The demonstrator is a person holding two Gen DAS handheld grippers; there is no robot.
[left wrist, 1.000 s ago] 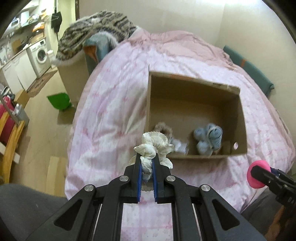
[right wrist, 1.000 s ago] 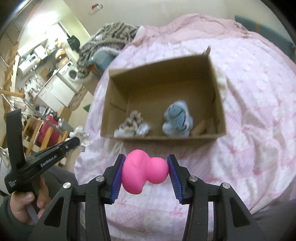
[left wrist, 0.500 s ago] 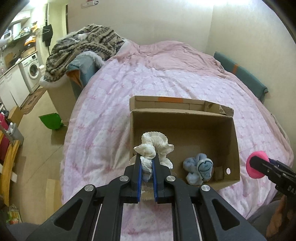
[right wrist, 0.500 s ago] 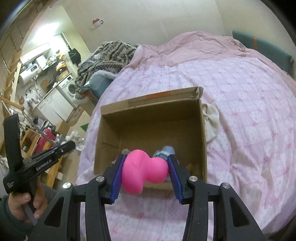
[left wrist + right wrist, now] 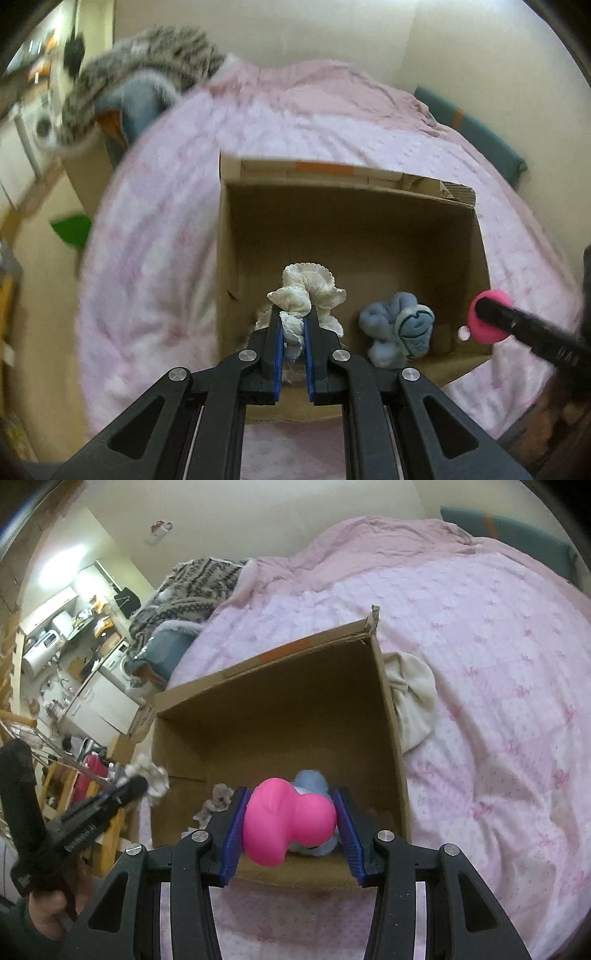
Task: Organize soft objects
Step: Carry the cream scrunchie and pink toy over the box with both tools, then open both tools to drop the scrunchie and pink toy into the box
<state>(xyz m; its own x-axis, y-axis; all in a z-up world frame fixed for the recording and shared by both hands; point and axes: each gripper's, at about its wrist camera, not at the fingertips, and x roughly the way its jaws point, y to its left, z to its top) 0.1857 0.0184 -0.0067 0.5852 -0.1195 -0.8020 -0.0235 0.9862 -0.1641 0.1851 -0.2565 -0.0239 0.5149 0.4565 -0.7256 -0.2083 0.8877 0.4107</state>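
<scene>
An open cardboard box (image 5: 369,192) (image 5: 280,672) sits on a pink bed. My left gripper (image 5: 293,323) is shut on a white frilly cloth (image 5: 308,290) and holds it above the box's near left part; the cloth also shows in the right wrist view (image 5: 153,775). My right gripper (image 5: 290,825) is shut on a pink soft toy (image 5: 288,821), over the box's near edge; the toy shows at the box's right wall in the left wrist view (image 5: 487,321). A light blue plush (image 5: 400,330) (image 5: 312,782) lies inside the box. A small grey-white item (image 5: 218,801) lies at the box's near left.
A cream cloth (image 5: 413,698) lies on the pink bedspread (image 5: 498,664) against the box's right wall. A patterned blanket (image 5: 147,55) is heaped at the bed's far left corner. A teal cushion (image 5: 476,129) lies by the wall. Kitchen furniture (image 5: 74,657) stands left of the bed.
Both grippers have moved forward toward the box, each still holding its item. The white cloth and the pink toy now hang over the box's near part.
</scene>
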